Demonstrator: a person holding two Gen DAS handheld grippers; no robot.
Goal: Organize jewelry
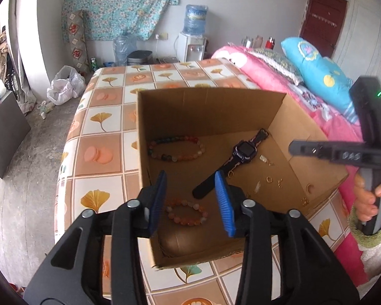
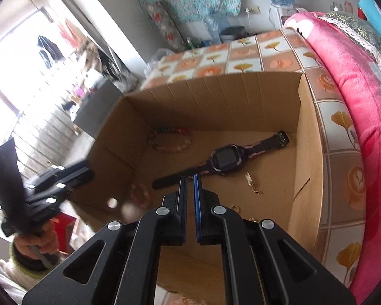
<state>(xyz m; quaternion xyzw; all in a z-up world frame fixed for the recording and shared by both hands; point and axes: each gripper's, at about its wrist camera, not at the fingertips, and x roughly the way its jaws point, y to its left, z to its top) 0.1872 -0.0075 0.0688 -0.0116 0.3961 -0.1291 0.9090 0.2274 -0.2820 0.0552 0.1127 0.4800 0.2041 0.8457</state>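
The watch (image 2: 224, 158) lies flat mid-floor of the box (image 1: 210, 106); I judge it light, with a stiff case and floppy strap, best pinched across the strap by the case. Beyond it, the bead bracelet (image 1: 176, 148) should roll and slip. My right gripper (image 2: 190, 178) hangs just over the watch's strap, jaws nearly closed, holding nothing. My left gripper (image 1: 193, 200) gapes wide, empty. The box's tall walls crowd sideways moves; room is overhead.
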